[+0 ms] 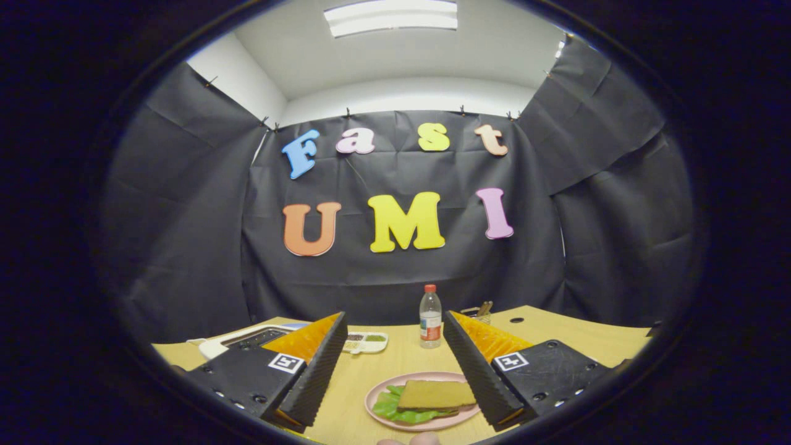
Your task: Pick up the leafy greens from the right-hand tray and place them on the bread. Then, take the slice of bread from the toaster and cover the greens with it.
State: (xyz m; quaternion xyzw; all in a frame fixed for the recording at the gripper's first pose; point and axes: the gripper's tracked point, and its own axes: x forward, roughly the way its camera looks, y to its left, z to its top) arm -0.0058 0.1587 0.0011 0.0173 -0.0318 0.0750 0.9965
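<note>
Table (401, 364): pale wood top, running from under my tool back to the black cloth wall. It carries everything listed below.

My gripper (400, 411): I hold it above the near part of the table. Its two fingers stand wide apart with the plate showing in the gap between them. They grip nothing; neither finger touches the food or the plate.

Toaster (244, 340): white body with a dark top, on the table beyond my left finger, largely hidden behind it. I cannot tell what its slots hold.

Plate (378, 395): pink, round, on the table between my fingers and close to the right one.

Bread (435, 394): a tan slice lying flat on the plate, on top of the greens, slightly skewed.

Leafy greens (390, 408): bright green, on the plate under the bread, sticking out at its left and near edges.

Bottle (430, 316): clear plastic with a red cap and a label, upright, well beyond the plate near the back of the table.

Small tray (366, 341): white, divided into compartments with dark and green contents, to the left of the bottle, just beside my left finger.

Holder (481, 312): a small container behind my right finger, with brown sticks rising from it.
</note>
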